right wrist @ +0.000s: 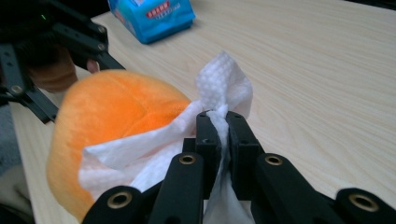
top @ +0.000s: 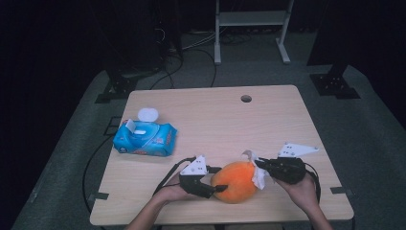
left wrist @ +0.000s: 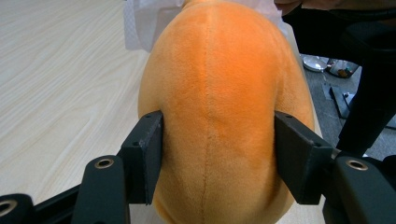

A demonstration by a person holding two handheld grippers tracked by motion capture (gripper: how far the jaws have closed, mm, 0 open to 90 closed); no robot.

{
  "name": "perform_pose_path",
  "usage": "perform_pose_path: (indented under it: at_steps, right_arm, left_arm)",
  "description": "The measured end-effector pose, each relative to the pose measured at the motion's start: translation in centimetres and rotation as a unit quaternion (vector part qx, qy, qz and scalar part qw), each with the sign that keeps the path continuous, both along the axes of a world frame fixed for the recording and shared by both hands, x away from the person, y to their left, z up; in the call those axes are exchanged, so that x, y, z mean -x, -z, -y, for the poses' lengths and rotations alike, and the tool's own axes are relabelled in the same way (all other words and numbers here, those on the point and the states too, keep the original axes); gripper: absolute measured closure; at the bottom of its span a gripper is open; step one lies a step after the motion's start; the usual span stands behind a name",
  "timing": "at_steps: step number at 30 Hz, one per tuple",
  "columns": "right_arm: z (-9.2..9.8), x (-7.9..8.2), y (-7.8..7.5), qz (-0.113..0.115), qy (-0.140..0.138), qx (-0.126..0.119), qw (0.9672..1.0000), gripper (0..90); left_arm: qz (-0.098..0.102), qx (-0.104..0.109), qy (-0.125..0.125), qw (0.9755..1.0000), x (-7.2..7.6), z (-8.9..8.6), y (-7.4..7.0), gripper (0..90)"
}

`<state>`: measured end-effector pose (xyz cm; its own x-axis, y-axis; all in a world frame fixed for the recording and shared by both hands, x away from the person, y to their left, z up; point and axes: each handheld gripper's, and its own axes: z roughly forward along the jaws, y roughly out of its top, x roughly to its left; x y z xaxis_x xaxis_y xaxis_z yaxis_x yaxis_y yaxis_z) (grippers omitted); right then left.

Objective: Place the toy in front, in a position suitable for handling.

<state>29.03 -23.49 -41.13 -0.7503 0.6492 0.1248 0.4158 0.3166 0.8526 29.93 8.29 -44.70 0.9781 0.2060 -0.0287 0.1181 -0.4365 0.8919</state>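
Our right gripper [right wrist: 218,122] is clamped tight on a white wet wipe [right wrist: 154,154], draped against the orange plush toy [top: 236,181] at the table's [top: 215,115] near edge. Left gripper [left wrist: 217,149] squeezes the toy from both sides, jaws about half open around it. We reckon short strokes away from the holding side work best, keeping the wipe flat so it doesn't bunch. The wipes pack [top: 145,137] sits well apart, back left.

On the table sits one round orange plush toy [top: 236,181], one white crinkled wet wipe [top: 259,173] against it, and one blue soft pack of wipes [top: 145,138]. Two black two-jaw grippers work there: one left gripper [top: 218,189], one right gripper [top: 261,165].
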Motion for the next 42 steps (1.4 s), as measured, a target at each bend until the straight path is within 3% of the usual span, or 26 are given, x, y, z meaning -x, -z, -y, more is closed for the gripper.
perform_pose_path:
  at_steps: [4, 6, 8, 11, 15, 19, 21, 23, 25, 28, 34, 37, 39, 42]
  right_arm:
    - [-0.6, 0.6, -1.1, 0.013, -0.023, -0.031, 0.9992, 84.2]
    - [-0.9, 0.6, -1.0, 0.013, -0.032, -0.025, 0.9991, 84.2]
    - [-0.7, 0.3, -0.2, -0.005, -0.039, -0.032, 0.9987, 84.3]
    - [0.0, 0.0, 0.5, -0.028, -0.032, -0.039, 0.9983, 84.3]
    - [-0.2, 0.5, -0.4, -0.012, -0.036, -0.037, 0.9986, 84.2]
    - [-0.1, 0.3, 0.0, -0.029, -0.045, -0.025, 0.9983, 84.1]
    - [0.3, 0.1, 0.5, -0.044, -0.026, 0.017, 0.9985, 84.1]
    - [0.7, 0.0, 0.6, -0.05, -0.022, 0.007, 0.9985, 84.2]
    - [0.6, 0.3, 0.2, -0.038, -0.031, -0.008, 0.9987, 84.1]
    - [-0.3, 0.6, -0.5, -0.022, -0.044, 0.008, 0.9987, 84.1]
    - [0.1, 0.0, 0.5, -0.061, -0.046, 0.033, 0.9965, 84.1]
    - [-0.1, 0.4, -0.6, -0.04, -0.051, 0.009, 0.9979, 84.1]
    - [-0.5, 0.7, -1.7, -0.022, -0.065, -0.022, 0.9974, 84.1]
    - [-1.1, 0.8, -1.9, -0.01, -0.071, -0.019, 0.9972, 84.0]
  left_arm:
    - [0.001, 0.001, -0.004, 1.0, -0.1, 0.1, 0.0, 37.5]
    - [0.005, -0.003, -0.009, 0.9999, -0.2, -0.1, 0.0, 37.5]
    - [0.011, -0.002, -0.026, 0.9996, -0.4, -0.4, -0.1, 39.2]
    - [-0.002, 0.006, -0.026, 0.9996, -0.7, -0.5, 0.0, 40.6]
    - [-0.006, 0.001, -0.02, 0.9998, -0.6, -0.6, 0.0, 41.1]
    - [-0.014, 0.001, -0.025, 0.9996, -0.6, -0.7, 0.1, 41.3]
    - [-0.016, 0.002, -0.025, 0.9996, -0.6, -0.7, 0.1, 41.2]
    - [-0.016, 0.002, -0.024, 0.9996, -0.6, -0.6, 0.0, 40.9]
    - [-0.015, 0.001, -0.023, 0.9996, -0.6, -0.6, 0.0, 40.2]
    - [-0.017, 0.002, -0.026, 0.9995, -0.7, -0.7, 0.1, 39.8]
    - [-0.02, 0.003, -0.029, 0.9994, -0.7, -0.6, 0.1, 40.2]
    - [-0.02, 0.004, -0.029, 0.9994, -0.7, -0.5, 0.0, 40.1]
    - [-0.018, 0.005, -0.028, 0.9994, -0.6, -0.2, -0.1, 40.1]
    - [-0.017, 0.003, -0.029, 0.9994, -0.6, -0.2, -0.1, 40.1]
